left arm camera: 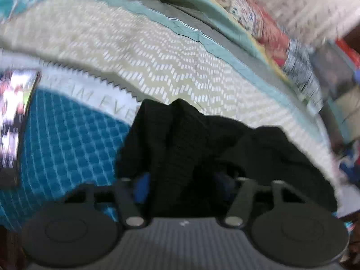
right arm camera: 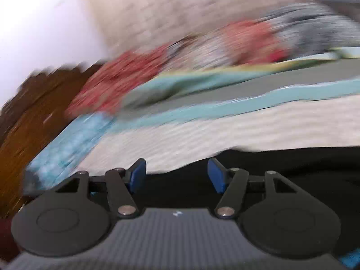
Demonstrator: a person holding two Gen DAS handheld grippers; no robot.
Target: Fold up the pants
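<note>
Black pants point(left arm camera: 202, 146) lie bunched on a bed with a cream patterned cover point(left arm camera: 157, 63). In the left wrist view my left gripper point(left arm camera: 182, 184) has a fold of the black cloth between its blue pads point(left arm camera: 141, 186), and the cloth hides most of the fingers. In the right wrist view my right gripper point(right arm camera: 176, 175) is open with its blue pads point(right arm camera: 137, 175) apart, just above the edge of the pants point(right arm camera: 292, 164). Nothing is between its fingers. That view is motion blurred.
A blue checked cloth point(left arm camera: 67, 139) lies left of the pants. A teal blanket edge point(left arm camera: 202, 38) and a red floral quilt point(right arm camera: 126, 76) are heaped at the far side by a pale wall point(right arm camera: 157, 6). A brown wooden surface point(right arm camera: 27, 112) is at the left.
</note>
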